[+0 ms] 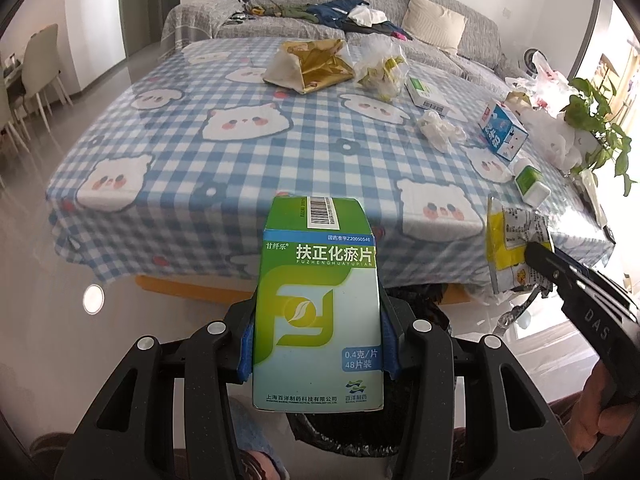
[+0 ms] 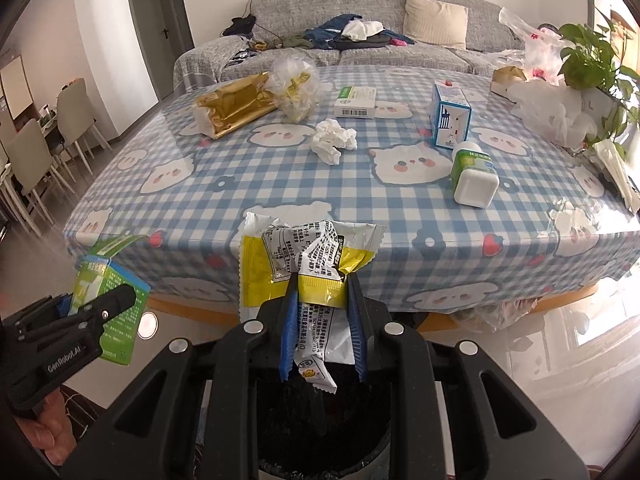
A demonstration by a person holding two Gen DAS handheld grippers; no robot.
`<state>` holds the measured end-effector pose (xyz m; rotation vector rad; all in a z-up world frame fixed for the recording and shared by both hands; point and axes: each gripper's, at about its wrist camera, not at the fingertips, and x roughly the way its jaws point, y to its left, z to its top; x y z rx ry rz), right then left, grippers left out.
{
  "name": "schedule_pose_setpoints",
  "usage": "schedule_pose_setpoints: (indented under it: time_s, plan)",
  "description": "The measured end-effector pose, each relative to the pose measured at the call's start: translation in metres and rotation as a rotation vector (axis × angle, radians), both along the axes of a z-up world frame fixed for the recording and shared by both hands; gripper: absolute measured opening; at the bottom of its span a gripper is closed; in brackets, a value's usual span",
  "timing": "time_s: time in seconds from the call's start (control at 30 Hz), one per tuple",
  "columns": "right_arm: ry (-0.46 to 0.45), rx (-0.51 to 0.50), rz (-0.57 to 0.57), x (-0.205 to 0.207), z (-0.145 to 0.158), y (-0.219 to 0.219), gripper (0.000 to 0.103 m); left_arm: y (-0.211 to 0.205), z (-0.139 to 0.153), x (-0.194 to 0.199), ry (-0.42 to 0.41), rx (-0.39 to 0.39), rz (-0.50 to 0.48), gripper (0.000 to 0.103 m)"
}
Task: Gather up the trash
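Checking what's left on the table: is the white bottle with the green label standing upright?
No, the white bottle with the green label lies on its side on the blue checked tablecloth.

Home living room. Grey sofa [image 2: 360, 12] along back wall, cream cushion [image 2: 436, 24], clothes heap [image 2: 352, 34] on seat. Low table under blue check cloth with bear print [image 2: 240, 168]. Dining chairs [image 2: 48, 148] at left, interior door [image 2: 146, 28], potted plant [image 2: 588, 56] at right.
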<state>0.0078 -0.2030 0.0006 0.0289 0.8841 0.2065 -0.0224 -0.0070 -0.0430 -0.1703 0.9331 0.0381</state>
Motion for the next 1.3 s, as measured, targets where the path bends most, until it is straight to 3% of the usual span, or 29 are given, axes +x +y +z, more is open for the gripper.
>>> schedule_pose_setpoints:
  time_s: [0.27,0.5,1.3]
  plan:
    - [-0.005,0.003,0.006,-0.024,-0.002,0.001,0.022,0.001,-0.007,-0.029,-0.005,-0.004,0.005,0.046]
    - [-0.001,0.007,0.002,-0.042,-0.012,0.002,0.022,0.004,-0.030,-0.042,0.024,-0.012,0.018,0.046]
    - [0.088,-0.006,0.015,-0.036,-0.095,0.016,0.023,0.012,-0.100,-0.039,0.120,-0.016,0.060,0.046]
